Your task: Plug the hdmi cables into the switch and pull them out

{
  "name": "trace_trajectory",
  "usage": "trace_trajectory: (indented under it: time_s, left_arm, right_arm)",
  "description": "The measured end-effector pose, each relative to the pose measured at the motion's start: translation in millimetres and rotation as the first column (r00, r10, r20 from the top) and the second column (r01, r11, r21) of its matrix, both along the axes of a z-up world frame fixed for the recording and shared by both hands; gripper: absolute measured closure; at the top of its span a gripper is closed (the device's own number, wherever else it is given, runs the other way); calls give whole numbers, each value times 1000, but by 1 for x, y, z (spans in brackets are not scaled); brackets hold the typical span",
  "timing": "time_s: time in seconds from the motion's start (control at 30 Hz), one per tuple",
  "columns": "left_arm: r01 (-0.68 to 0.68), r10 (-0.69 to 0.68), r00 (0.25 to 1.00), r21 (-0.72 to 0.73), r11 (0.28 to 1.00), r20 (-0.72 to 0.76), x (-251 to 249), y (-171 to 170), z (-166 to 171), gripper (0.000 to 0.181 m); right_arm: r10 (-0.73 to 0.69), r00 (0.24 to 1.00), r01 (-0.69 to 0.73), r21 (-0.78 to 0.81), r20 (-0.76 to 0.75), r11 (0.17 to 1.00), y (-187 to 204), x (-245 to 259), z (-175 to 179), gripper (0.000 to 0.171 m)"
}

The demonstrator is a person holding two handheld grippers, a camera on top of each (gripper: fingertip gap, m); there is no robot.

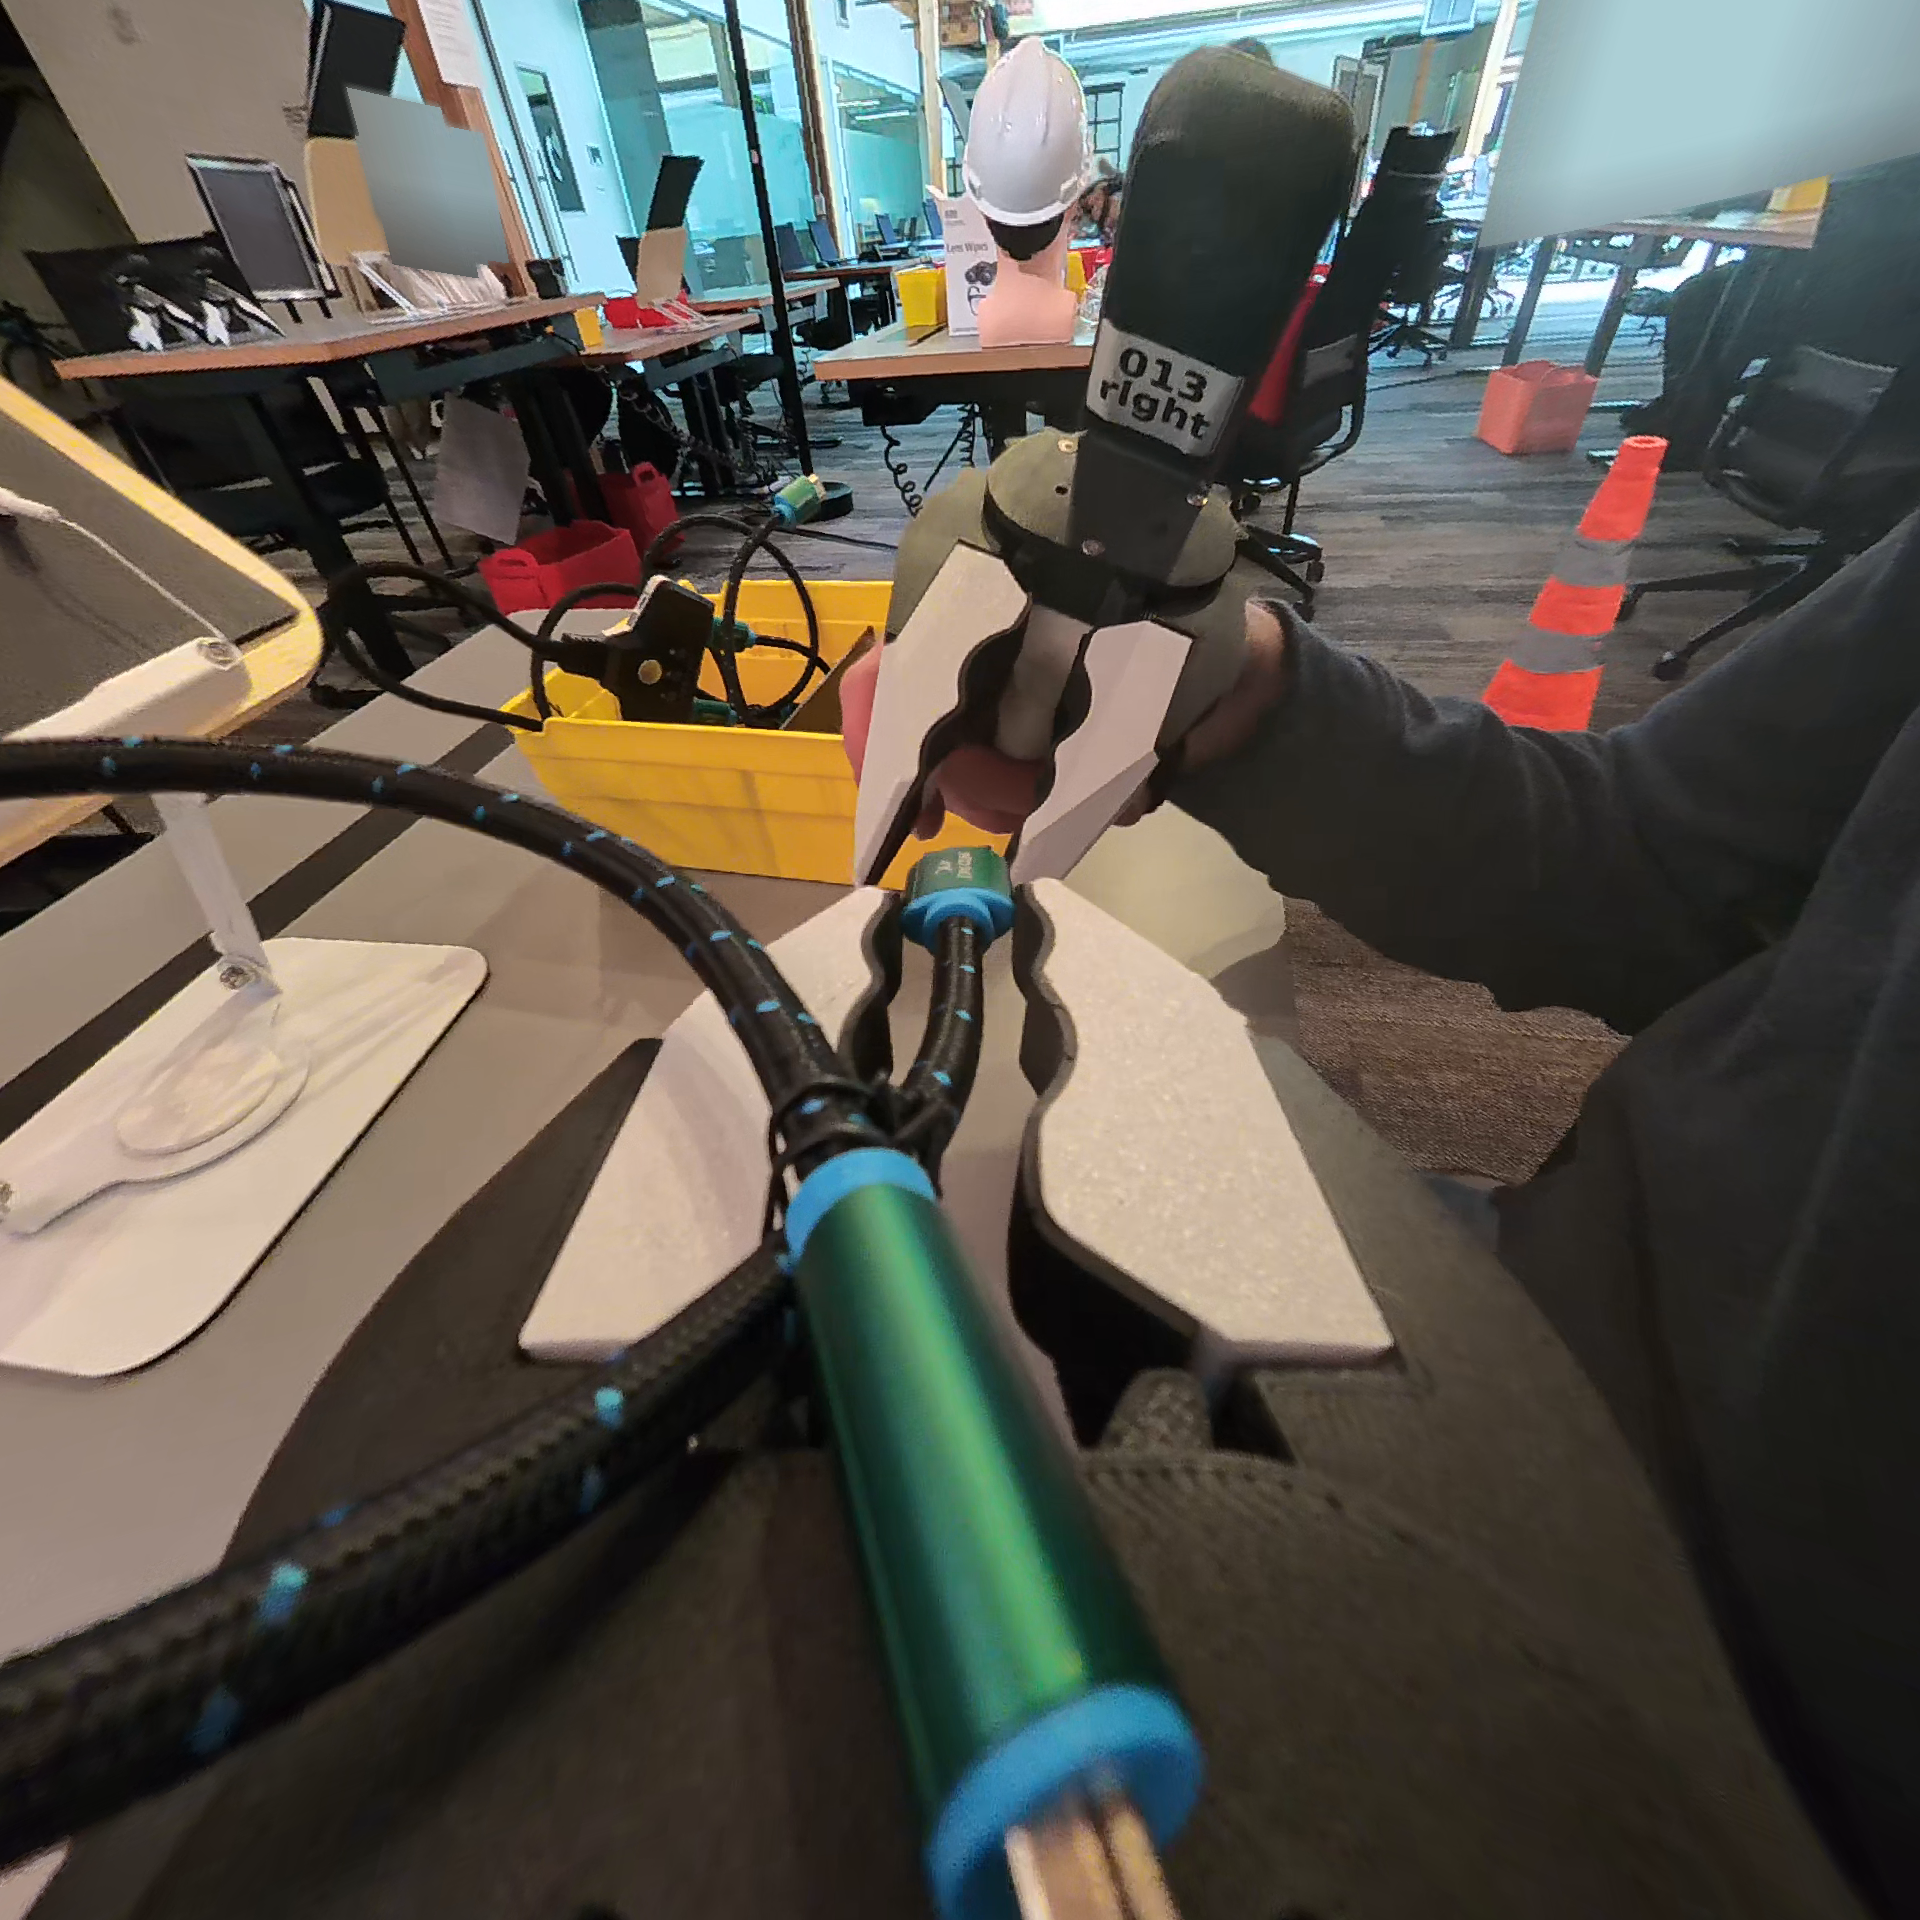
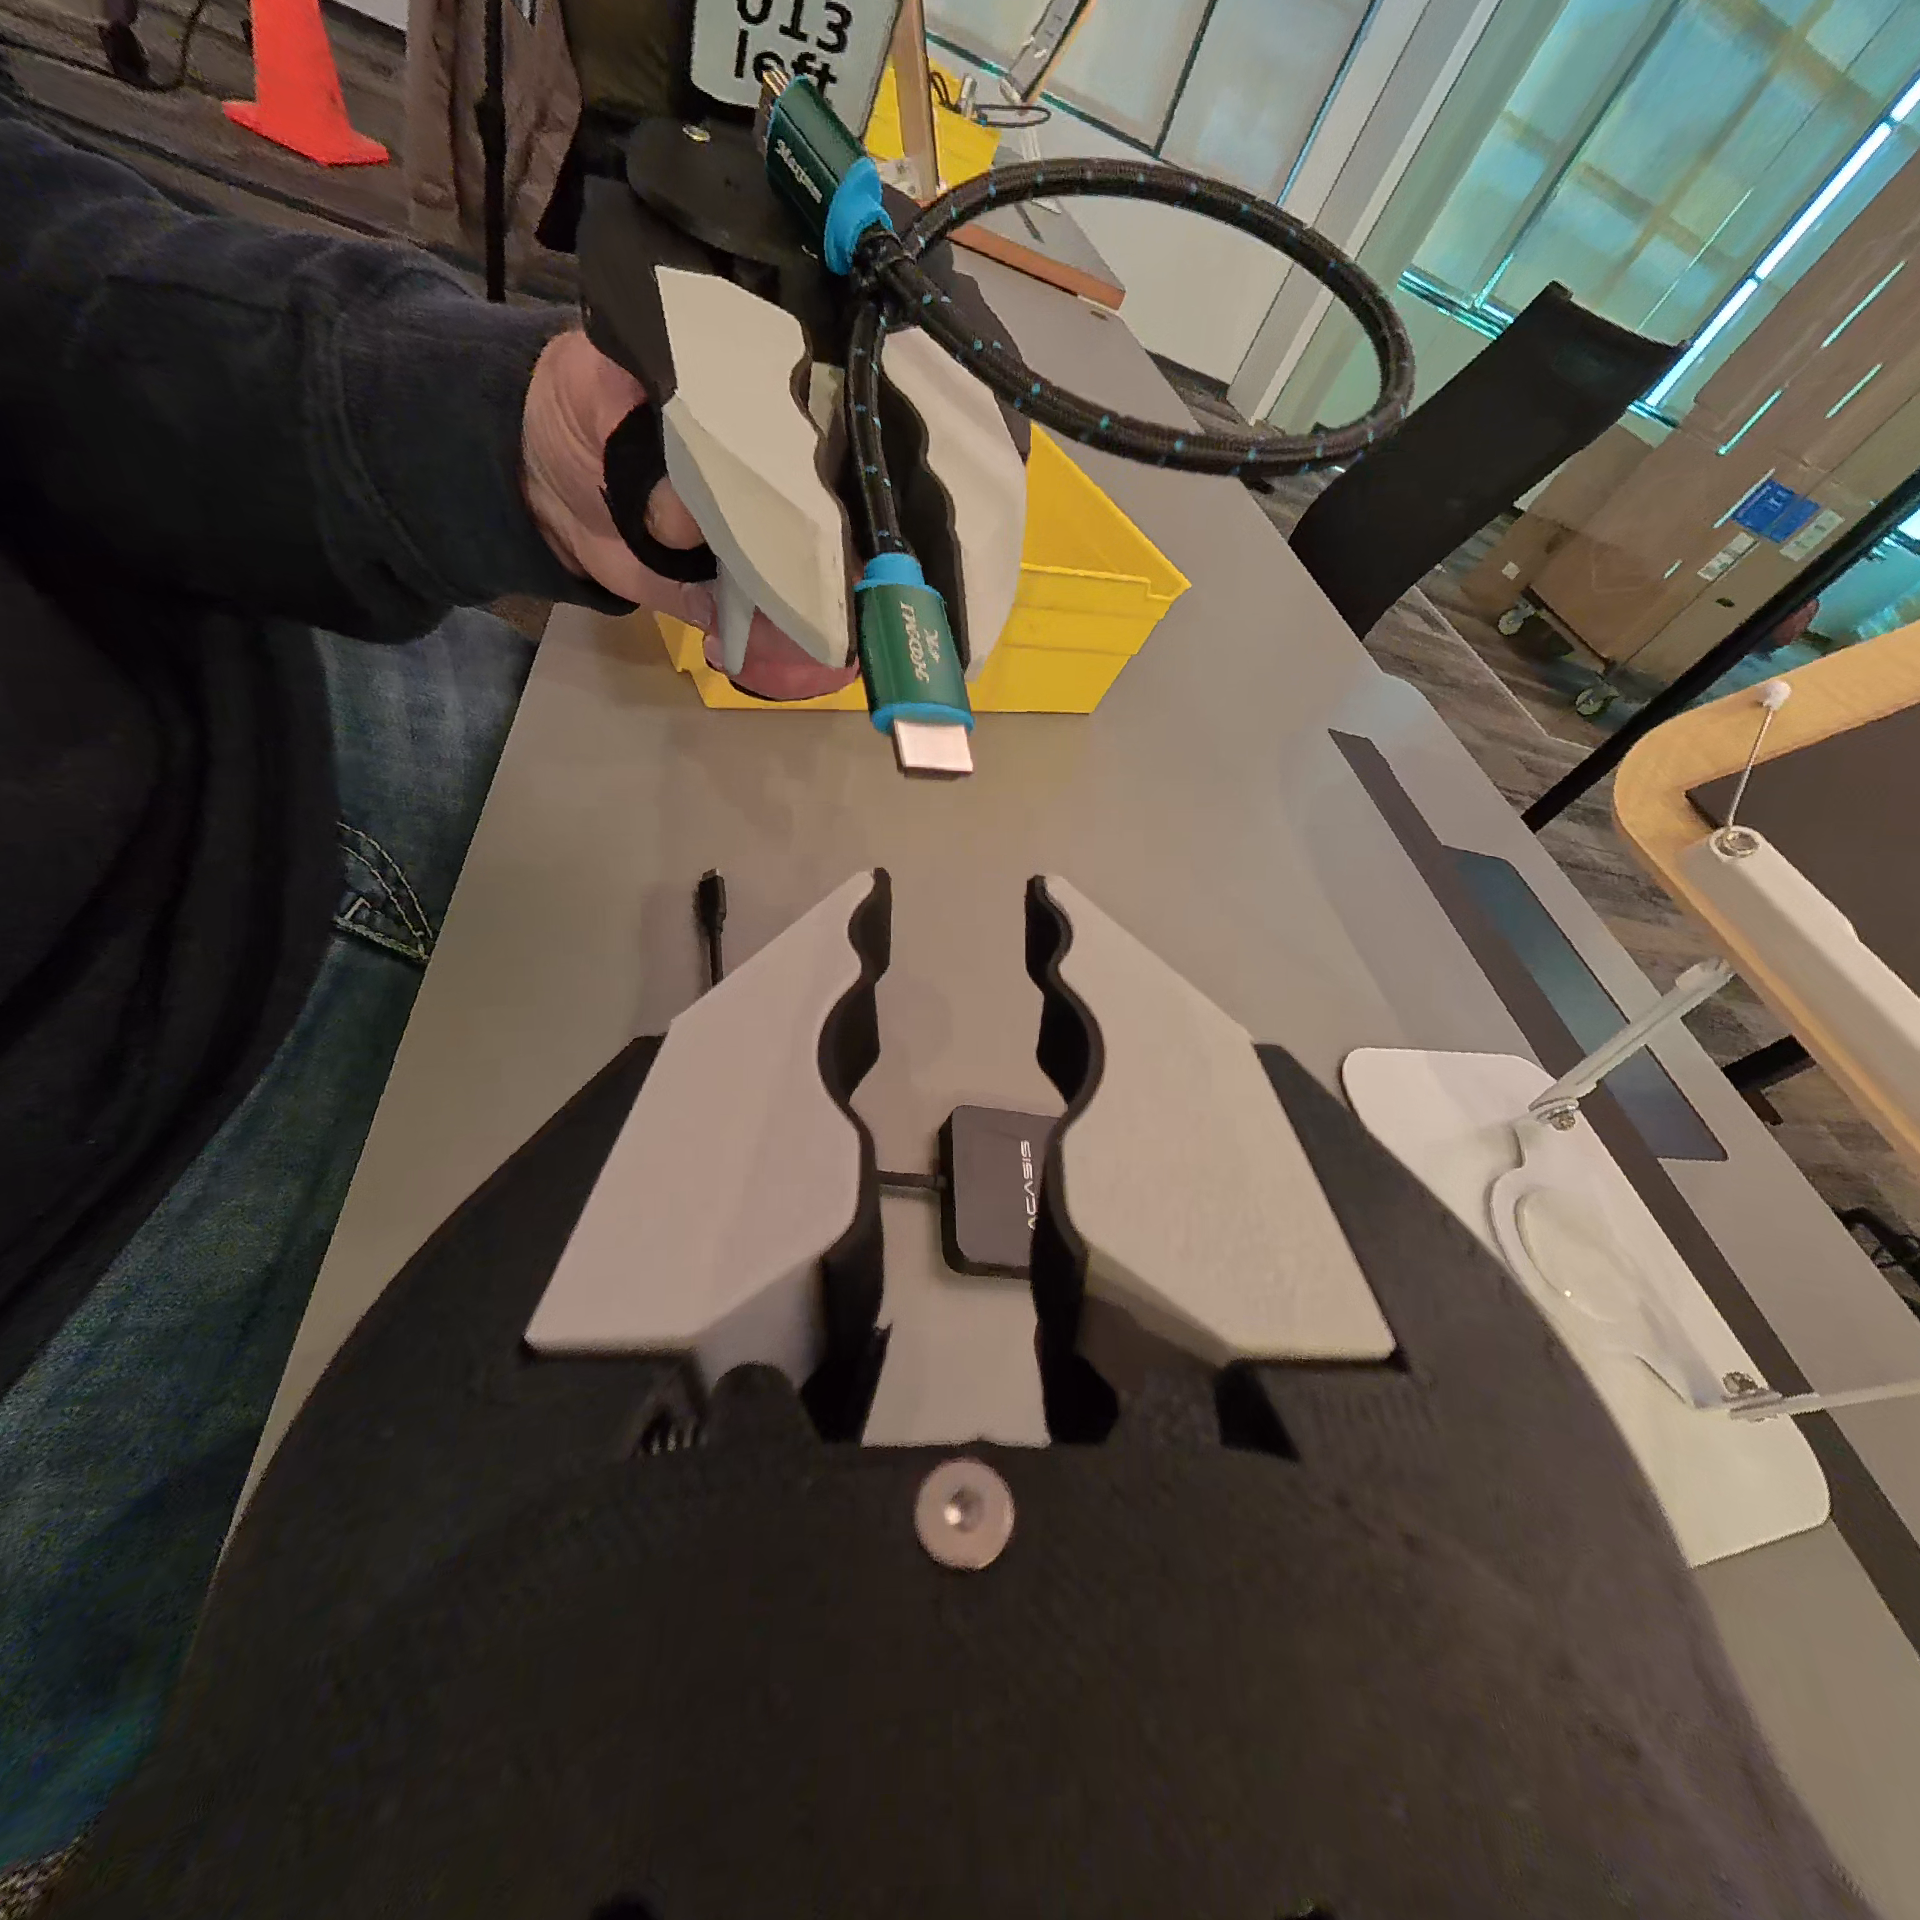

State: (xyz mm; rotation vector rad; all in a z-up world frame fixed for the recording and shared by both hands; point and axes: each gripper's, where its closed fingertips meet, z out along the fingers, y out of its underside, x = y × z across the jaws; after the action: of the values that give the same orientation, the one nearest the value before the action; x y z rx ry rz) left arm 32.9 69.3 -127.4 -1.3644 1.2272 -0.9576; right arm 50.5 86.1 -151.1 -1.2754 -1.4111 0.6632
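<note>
Left gripper [image 2: 894,561] jaws clamping HDMI cable [image 2: 883,447], right gripper [image 2: 956,904] agape

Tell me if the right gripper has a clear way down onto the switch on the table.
Probably yes. The right gripper is open, and the small black switch lies on the grey table between its fingers with nothing over it. The left gripper holds the HDMI cable farther ahead.

Yellow plastic bin [image 1: 717,790] on grey table [image 2: 1143,883], tangled dark cables inside, white stand base [image 1: 208,1132] at table edge, orange traffic cone [image 1: 1579,603] on carpet, white hard hat [image 1: 1023,130] on mannequin head behind
</note>
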Motion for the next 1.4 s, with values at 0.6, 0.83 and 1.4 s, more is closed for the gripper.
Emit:
trace_trajectory:
  time_s: [0.6,0.83,1.4]
  left_arm:
    - [-49,48,999,6,999,13,-13,8,4,161]
    - [-51,51,999,7,999,9,-15,8,3,161]
    - [-42,42,999,-5,999,10,-14,8,0,162]
  right_arm:
    - [-174,960,204,-123,217,971,48,-4,-80,109]
    - [-159,912,250,-205,378,946,54,0,-126,98]
    - [-97,908,236,-306,408,922,78,0,-163,103]
